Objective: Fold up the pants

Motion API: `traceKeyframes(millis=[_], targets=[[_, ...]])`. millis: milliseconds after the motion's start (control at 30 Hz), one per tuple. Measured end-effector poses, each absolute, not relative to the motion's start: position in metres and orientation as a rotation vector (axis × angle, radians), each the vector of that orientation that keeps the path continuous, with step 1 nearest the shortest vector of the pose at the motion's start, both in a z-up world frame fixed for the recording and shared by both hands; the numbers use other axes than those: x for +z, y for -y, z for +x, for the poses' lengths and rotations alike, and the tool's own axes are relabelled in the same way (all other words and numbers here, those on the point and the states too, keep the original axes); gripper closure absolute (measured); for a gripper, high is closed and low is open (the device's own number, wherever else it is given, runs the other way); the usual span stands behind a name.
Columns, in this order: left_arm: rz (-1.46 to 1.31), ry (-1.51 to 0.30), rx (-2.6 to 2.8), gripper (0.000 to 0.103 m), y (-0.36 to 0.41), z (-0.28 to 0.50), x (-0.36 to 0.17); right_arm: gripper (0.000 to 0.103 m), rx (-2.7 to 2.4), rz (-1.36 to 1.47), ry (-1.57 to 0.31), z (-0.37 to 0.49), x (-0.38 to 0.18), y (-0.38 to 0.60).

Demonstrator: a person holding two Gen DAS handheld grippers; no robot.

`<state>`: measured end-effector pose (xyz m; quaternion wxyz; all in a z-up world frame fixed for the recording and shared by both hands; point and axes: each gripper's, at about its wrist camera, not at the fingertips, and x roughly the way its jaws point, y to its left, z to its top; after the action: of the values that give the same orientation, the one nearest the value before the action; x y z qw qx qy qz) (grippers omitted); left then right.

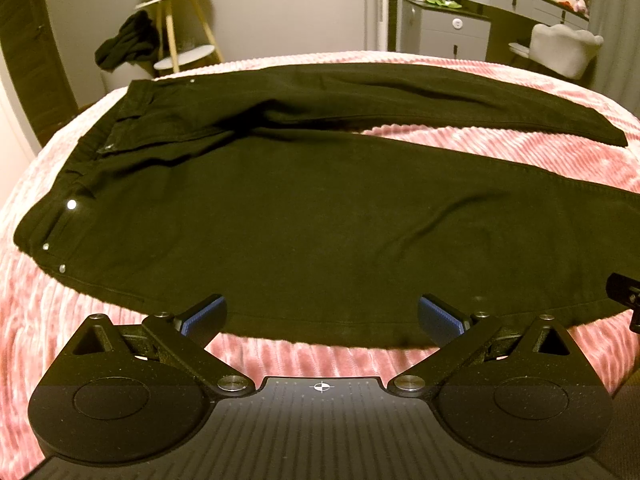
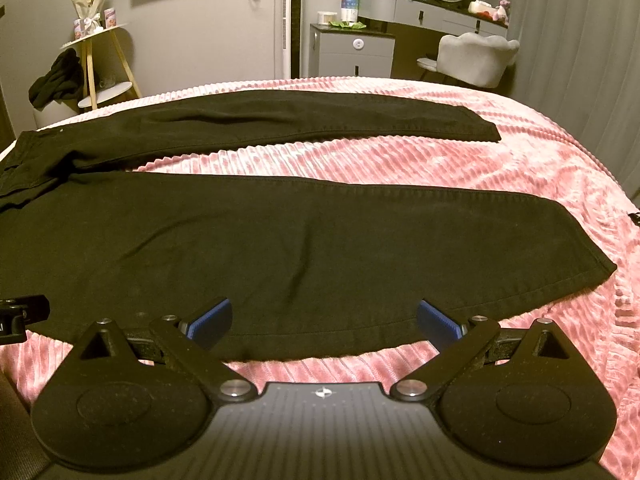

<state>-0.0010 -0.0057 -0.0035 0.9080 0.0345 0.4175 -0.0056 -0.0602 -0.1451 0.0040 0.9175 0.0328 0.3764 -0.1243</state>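
Black pants [image 1: 304, 208] lie spread flat on a pink ribbed bedspread [image 1: 520, 148], waistband to the left, both legs running right and split apart. My left gripper [image 1: 322, 318] hovers open over the near edge of the near leg, close to the hip. My right gripper [image 2: 324, 320] is open too, above the near edge of the same leg [image 2: 280, 248], closer to the cuff [image 2: 592, 264]. The far leg [image 2: 280, 120] lies flat further back. Nothing sits between either pair of blue pads [image 2: 212, 320].
A round side table [image 1: 180, 20] with dark clothing [image 1: 128, 42] draped beside it stands beyond the bed at the left. A grey cabinet [image 2: 352, 52], a vanity with a mirror and a pale chair [image 2: 476, 56] stand at the back right. The bed edge curves off to the right.
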Motion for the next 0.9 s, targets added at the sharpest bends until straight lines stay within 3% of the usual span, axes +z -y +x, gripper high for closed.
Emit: traceKeyframes(millis=[900], targets=[[0.069,-0.865,-0.015,0.000,0.0071,-0.0017,-0.0048,0.004,-0.255,0.077,-0.779,-0.0598,0.0025,0.1456]])
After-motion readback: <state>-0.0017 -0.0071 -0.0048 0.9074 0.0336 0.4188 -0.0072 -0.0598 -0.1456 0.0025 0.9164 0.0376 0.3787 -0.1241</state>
